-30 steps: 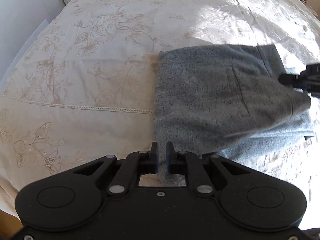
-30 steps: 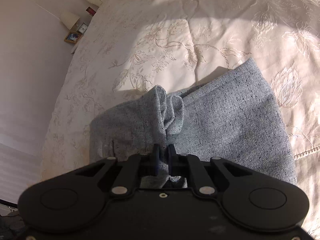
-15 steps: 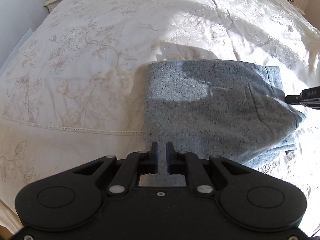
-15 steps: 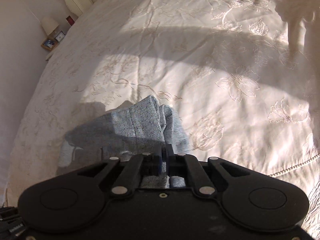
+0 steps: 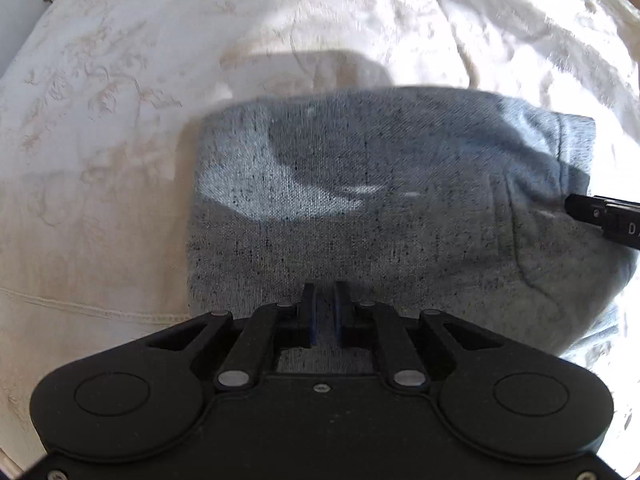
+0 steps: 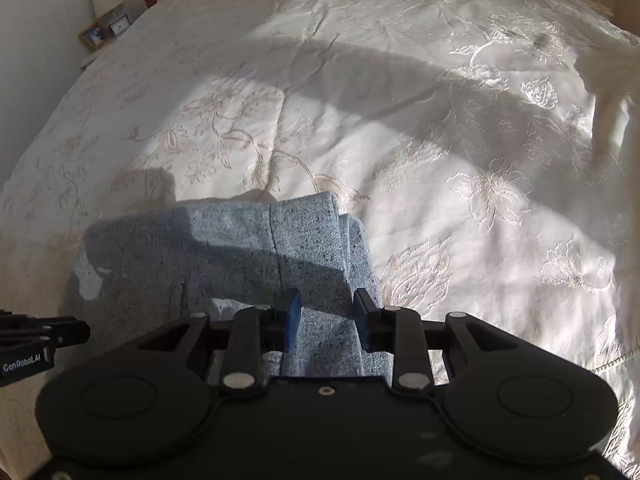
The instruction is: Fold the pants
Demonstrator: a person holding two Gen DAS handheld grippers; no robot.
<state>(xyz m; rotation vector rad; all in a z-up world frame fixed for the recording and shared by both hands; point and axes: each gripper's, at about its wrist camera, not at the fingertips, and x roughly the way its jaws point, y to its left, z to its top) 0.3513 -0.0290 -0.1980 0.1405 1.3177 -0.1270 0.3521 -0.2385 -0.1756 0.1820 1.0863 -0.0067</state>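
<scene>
Nearest the pants (image 5: 384,216), the left gripper (image 5: 325,306) has its jaws nearly together and just starting to part, a bit of the near hem between them, I'd guess because that edge is already laid down where it belongs. The right gripper (image 6: 326,312) sits over the stacked corner at the pants' right end with its jaws swinging apart and no longer pinching the cloth between them, so it looks like a drop-off of the folded layer. Past the pants, which lie as a folded grey rectangle, it's just bedspread (image 6: 400,120) running off to a nightstand (image 6: 100,36).
</scene>
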